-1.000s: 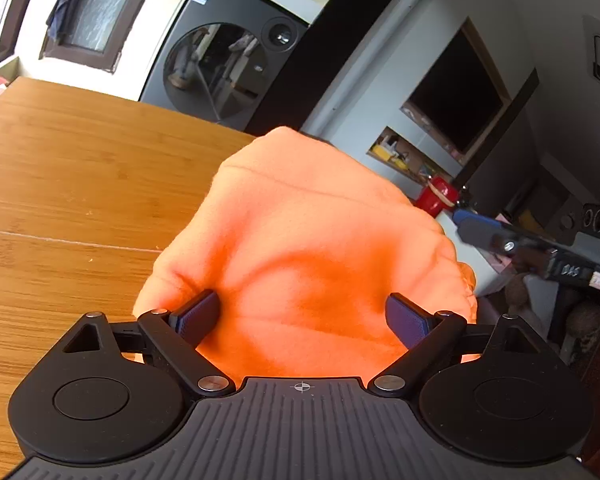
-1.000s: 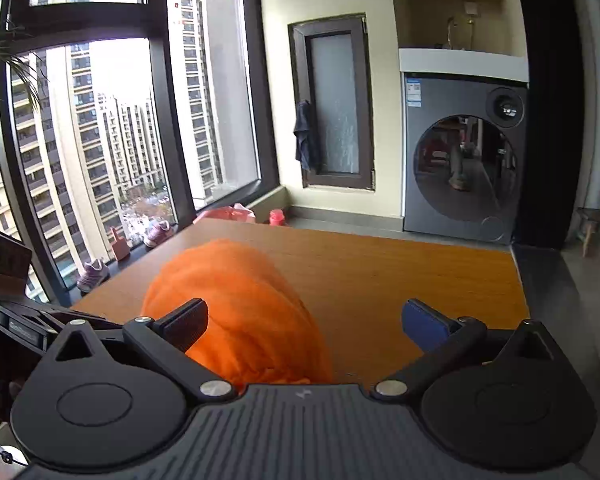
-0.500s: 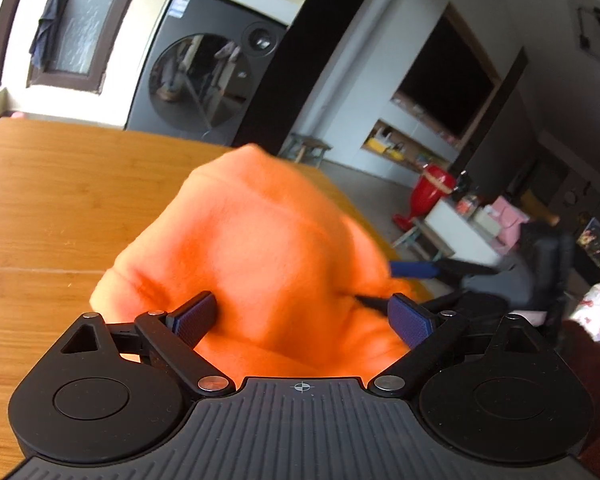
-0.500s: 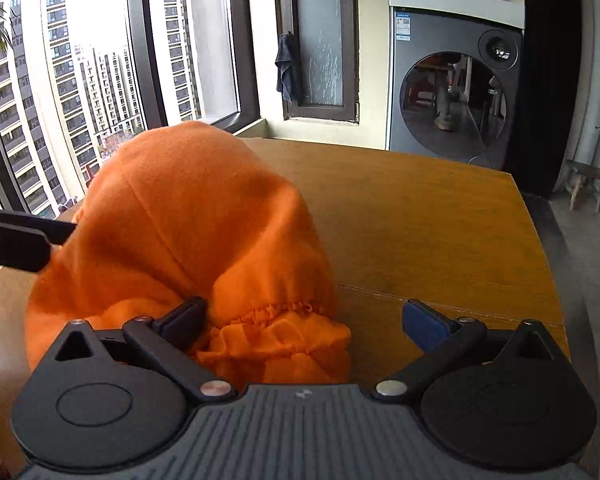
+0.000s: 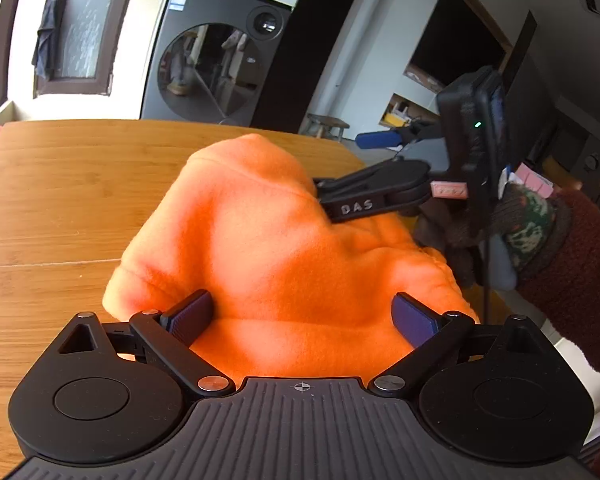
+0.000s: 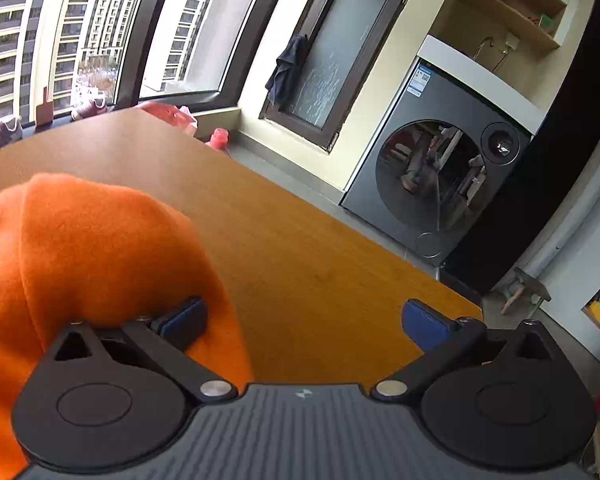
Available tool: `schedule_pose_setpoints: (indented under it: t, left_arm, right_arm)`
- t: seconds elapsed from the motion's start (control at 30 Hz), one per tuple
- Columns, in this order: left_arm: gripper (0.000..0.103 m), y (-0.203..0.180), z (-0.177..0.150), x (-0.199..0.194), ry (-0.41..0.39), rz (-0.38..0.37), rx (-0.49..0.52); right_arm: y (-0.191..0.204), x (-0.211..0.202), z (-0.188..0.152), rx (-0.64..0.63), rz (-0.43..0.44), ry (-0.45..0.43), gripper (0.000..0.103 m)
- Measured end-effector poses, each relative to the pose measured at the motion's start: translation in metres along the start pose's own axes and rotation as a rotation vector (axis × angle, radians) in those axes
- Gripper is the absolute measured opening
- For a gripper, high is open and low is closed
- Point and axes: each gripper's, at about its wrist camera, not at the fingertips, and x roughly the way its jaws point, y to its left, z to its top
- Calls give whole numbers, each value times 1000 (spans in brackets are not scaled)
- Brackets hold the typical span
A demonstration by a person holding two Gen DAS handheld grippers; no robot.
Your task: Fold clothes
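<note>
The orange fleece garment sits bunched on the wooden table, its underside hidden. The left gripper is opening with fleece between its pads; the right gripper is spread wide, one pad against the fabric. "DAS" reads on its arm. A washing machine stands behind; its sticker is unreadable.

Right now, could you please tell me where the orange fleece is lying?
The orange fleece is bunched on the wooden table near its right edge in the left wrist view, directly ahead of the left gripper, whose jaws are opening around it.
</note>
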Motion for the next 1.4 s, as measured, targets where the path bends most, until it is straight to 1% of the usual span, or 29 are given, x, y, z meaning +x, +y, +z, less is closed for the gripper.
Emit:
schedule_pose_setpoints:
  t: [0.03,0.07,0.13,0.17,0.23,0.27,0.4,0.47,0.5,0.57,0.6,0.63,0.7,0.77,0.87,0.93,1.03,1.1,1.17,1.23,1.27,1.33,1.4]
  left_arm:
    - [99,1,0,0,0,-5,-1]
    - [99,2,0,0,0,-9,-2]
    - [99,2,-2,1,1,-11,2]
    - [99,2,-3,1,2,-12,4]
    - [100,2,-3,1,1,-15,2]
    - [100,3,-4,1,2,-15,0]
    - [101,3,-3,2,8,-12,2]
    - [101,2,-1,3,10,-11,3]
    - [102,1,-1,4,11,-10,3]
    - [102,1,1,3,4,-16,5]
    - [102,2,1,0,-4,-22,-5]
    - [102,3,2,-3,-13,-29,-19]
    - [102,8,3,-14,-38,-67,-77]
    - [102,11,0,-32,-68,-129,-134]
    - [102,10,-9,-48,-79,-208,-151]
    - [102,8,-17,-49,-65,-238,-157]
    - [102,6,-23,-37,-34,-225,-169]
    - [102,7,-22,-25,-18,-199,-181]
    - [101,7,-13,-18,-16,-129,-159]
    - [101,11,-3,-25,-61,-71,-137]
    - [101,14,2,-33,-94,-56,-136]
    - [101,20,10,-54,-166,-70,-145]
    - [101,23,18,-68,-224,-136,-156]
  right_arm:
    - [-13,6,-2,77,35,31,103]
    - [-22,9,-4,132,52,60,103]
    - [-35,10,-11,182,49,95,103]
    - [-39,5,-15,193,50,91,103]
    - [-45,-5,-21,209,52,74,103]
    - [-49,-15,-24,228,77,45,103]
    - [-64,-60,-35,290,226,-83,103]
    - [-62,-71,-44,273,296,-92,103]
    - [-57,-71,-49,245,300,-78,103]
    - [-39,-65,-62,148,215,-43,103]
    - [-35,-64,-65,143,203,-56,103]
    - [-33,-64,-68,148,197,-75,103]
    - [-33,-62,-68,177,196,-67,103]
    - [-33,-61,-68,186,193,-68,103]
    - [-35,-60,-72,218,198,-75,103]
    - [-38,-59,-76,267,212,-74,103]
    - [-41,-57,-80,326,224,-68,103]
    - [-38,-60,-81,323,207,-70,103]
    - [-31,-67,-83,306,186,-77,103]
    - [-24,-75,-86,292,175,-87,103]
    - [-21,-80,-88,287,169,-93,103]
    - [-12,-89,-91,272,155,-102,103]
    - [-4,-96,-91,261,151,-104,103]
